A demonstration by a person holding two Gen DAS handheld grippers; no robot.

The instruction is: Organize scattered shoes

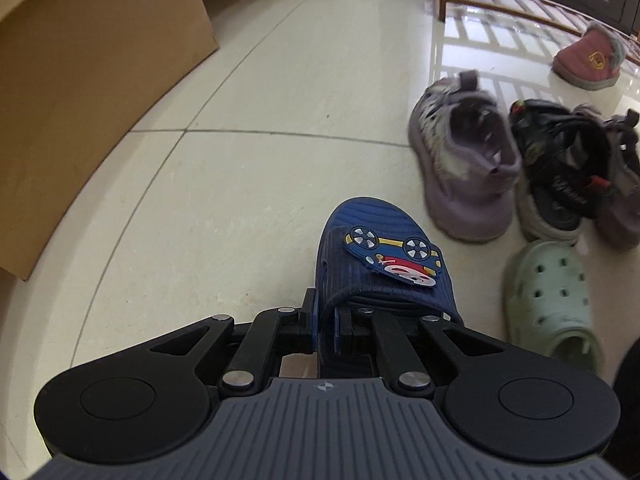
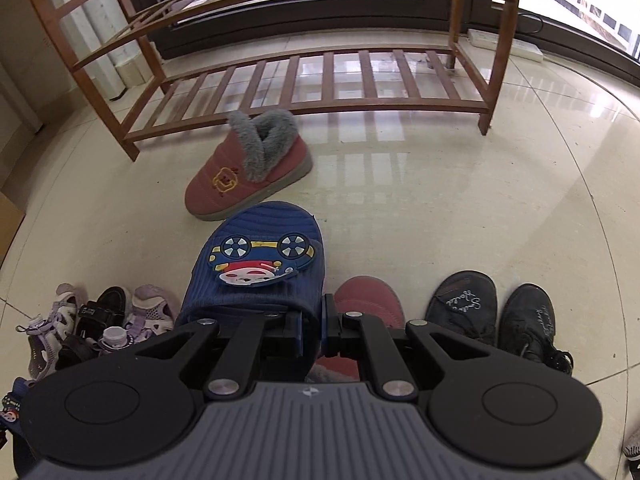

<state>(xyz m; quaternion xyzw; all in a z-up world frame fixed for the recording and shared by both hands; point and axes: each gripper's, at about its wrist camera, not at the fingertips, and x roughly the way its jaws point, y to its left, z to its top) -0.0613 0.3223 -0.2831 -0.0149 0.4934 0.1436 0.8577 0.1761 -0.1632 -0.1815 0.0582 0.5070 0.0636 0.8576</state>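
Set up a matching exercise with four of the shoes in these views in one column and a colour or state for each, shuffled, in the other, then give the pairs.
Things:
1. Slipper with car patch in the right tool
2. Fur-lined boot
3. Clog with holes
4. High-top sneaker

Colour or state:
A. Pale green, on the floor
B. Lilac, standing beside a black sandal
C. Dark blue, clamped at its side wall
D. Dusty red, lying in front of the wooden rack

Pairs: 1-C, 2-D, 3-A, 4-B

pink fur-lined boot point(image 2: 250, 168) before wooden rack point(image 2: 304, 80), bare floor point(image 2: 460, 200) rightward
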